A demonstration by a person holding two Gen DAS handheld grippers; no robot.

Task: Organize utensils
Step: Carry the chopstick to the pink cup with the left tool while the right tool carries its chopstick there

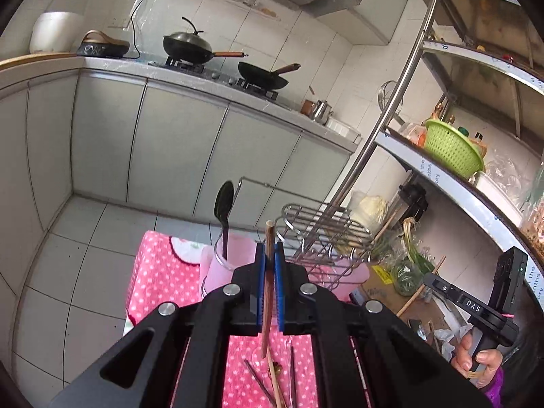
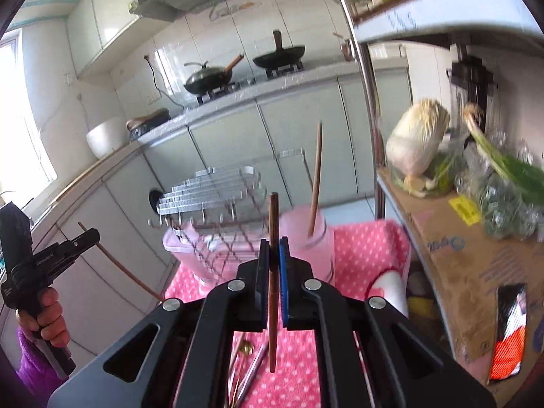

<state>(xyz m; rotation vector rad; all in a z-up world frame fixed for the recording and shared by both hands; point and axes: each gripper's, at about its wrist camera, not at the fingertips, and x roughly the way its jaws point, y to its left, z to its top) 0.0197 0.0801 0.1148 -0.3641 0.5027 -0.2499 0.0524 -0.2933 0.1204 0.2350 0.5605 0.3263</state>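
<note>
My left gripper (image 1: 269,255) is shut on a light wooden chopstick (image 1: 267,292), held upright above the pink dotted tablecloth (image 1: 159,272). A black spoon (image 1: 223,204) stands in a glass jar (image 1: 217,268) just left of it. My right gripper (image 2: 274,248) is shut on a dark brown chopstick (image 2: 272,272), also upright. Ahead of it a glass jar (image 2: 311,244) holds one brown chopstick (image 2: 317,176). Loose utensils (image 1: 272,380) lie on the cloth under both grippers and also show in the right wrist view (image 2: 248,370).
A wire dish rack (image 1: 319,234) on a pink tray (image 2: 190,248) stands behind the jars. A metal shelf (image 1: 442,176) with a green basket (image 1: 452,149) and vegetables (image 2: 418,142) is on the right. Kitchen counter with woks (image 1: 190,47) lies beyond.
</note>
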